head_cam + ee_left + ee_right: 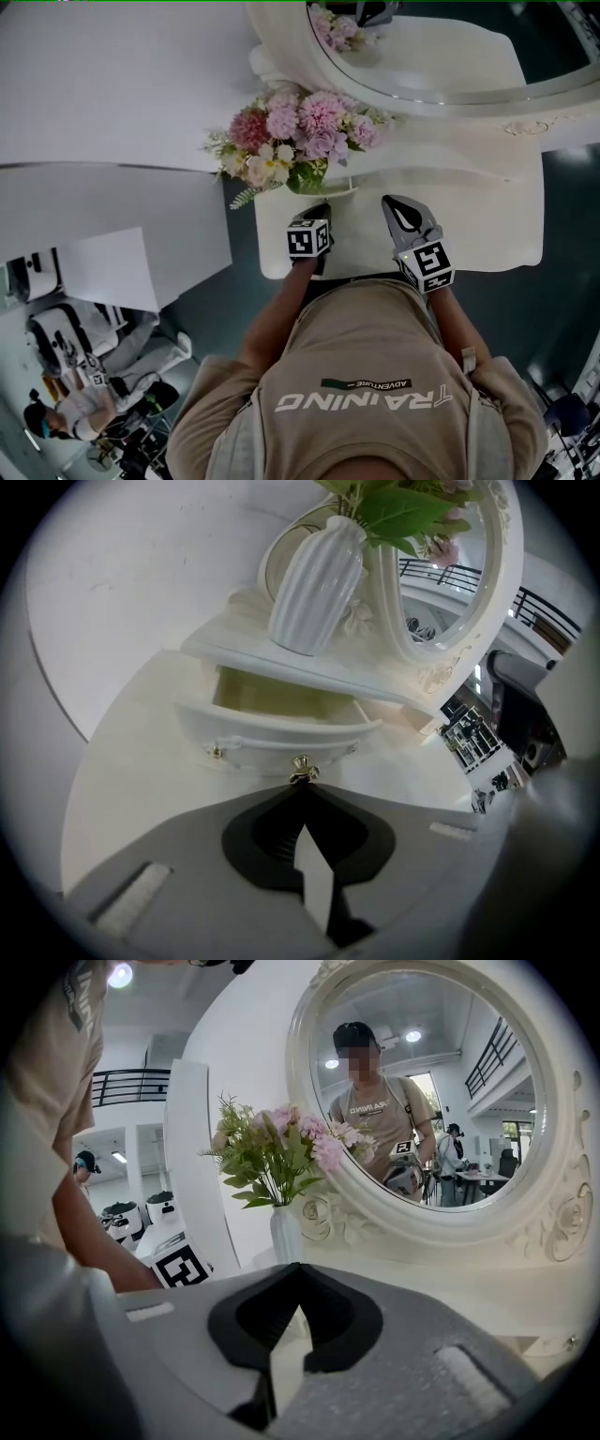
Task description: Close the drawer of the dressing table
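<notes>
The left tongs [302, 787] are held tip to tip, with the tips set at the gold knob [302, 769] at their 12 o'clock. This is judged to be so that the drawer [281, 735] can be pushed in by its middle without skewing. Whether the knob is nipped or only touched cannot be told. The drawer is seen standing open under the small shelf [281, 663] that carries the ribbed vase [314, 583], on the white table [131, 771]. Its curved white front is trimmed with raised moulding, and its pale yellowish inside is exposed. The right tongs [298, 1267] are closed on nothing and are held aside at 3 o'clock of the left, facing the mirror [441, 1101], apparently not needed.
</notes>
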`<act>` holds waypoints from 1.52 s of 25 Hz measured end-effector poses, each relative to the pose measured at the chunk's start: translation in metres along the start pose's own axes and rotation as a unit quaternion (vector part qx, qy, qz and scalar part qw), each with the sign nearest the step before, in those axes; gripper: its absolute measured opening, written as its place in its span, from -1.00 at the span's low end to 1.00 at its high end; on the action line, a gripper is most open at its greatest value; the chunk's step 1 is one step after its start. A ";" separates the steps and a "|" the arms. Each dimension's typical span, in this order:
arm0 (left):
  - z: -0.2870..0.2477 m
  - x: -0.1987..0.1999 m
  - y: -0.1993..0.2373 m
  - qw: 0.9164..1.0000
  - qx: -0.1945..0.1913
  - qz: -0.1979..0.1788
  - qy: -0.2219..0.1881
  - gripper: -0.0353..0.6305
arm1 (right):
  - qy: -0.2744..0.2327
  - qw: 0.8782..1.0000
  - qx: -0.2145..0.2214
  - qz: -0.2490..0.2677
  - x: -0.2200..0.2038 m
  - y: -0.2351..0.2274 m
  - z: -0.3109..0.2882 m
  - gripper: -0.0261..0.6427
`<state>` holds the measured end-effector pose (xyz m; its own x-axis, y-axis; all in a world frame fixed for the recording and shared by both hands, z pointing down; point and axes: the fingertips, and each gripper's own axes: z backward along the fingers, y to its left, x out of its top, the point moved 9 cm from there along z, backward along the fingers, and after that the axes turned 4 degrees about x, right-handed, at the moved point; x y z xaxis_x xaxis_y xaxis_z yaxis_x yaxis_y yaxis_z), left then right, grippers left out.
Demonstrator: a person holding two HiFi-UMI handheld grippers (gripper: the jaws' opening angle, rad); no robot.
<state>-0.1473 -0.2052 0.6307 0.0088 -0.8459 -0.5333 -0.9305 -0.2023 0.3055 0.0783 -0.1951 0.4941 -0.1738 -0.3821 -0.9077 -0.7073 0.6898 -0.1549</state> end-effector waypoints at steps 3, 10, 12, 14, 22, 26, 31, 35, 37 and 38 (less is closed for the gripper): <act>-0.002 0.003 0.000 1.000 0.001 -0.001 -0.001 -0.84 | 0.002 1.000 -0.003 -0.003 -0.002 -0.001 0.000 -0.92; -0.006 0.010 0.002 1.000 -0.002 0.007 -0.004 -0.84 | 0.003 1.000 -0.010 -0.008 -0.005 -0.001 0.004 -0.92; -0.006 0.012 0.005 1.000 0.000 0.011 -0.006 -0.84 | 0.003 1.000 -0.011 -0.008 -0.005 -0.002 0.003 -0.92; -0.007 0.016 0.006 1.000 -0.001 0.008 -0.006 -0.84 | 0.003 1.000 -0.012 -0.009 -0.005 -0.002 0.003 -0.92; -0.019 0.026 0.013 0.999 -0.018 0.031 -0.011 -0.84 | 0.006 1.000 -0.012 -0.010 -0.003 0.000 -0.001 -0.92; -0.021 0.030 0.014 0.999 -0.020 0.039 -0.015 -0.84 | 0.005 1.000 -0.016 -0.011 -0.002 0.001 -0.001 -0.92; -0.024 0.038 0.016 0.999 -0.012 0.033 -0.020 -0.84 | 0.002 1.000 -0.017 -0.010 0.000 0.001 -0.002 -0.91; -0.024 0.041 0.017 0.999 -0.011 0.022 -0.021 -0.84 | 0.001 1.000 -0.018 -0.008 0.002 0.004 -0.003 -0.92; -0.025 0.041 0.017 0.999 -0.011 0.023 -0.023 -0.84 | -0.002 1.000 -0.014 -0.003 0.004 0.007 -0.004 -0.92; -0.025 0.040 0.017 0.999 -0.012 0.026 -0.025 -0.84 | -0.004 1.000 -0.012 0.000 0.006 0.009 -0.004 -0.92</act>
<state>-0.1536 -0.2552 0.6343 -0.0586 -0.8296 -0.5553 -0.9202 -0.1707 0.3522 0.0678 -0.1936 0.4893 -0.1682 -0.3783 -0.9103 -0.7240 0.6741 -0.1463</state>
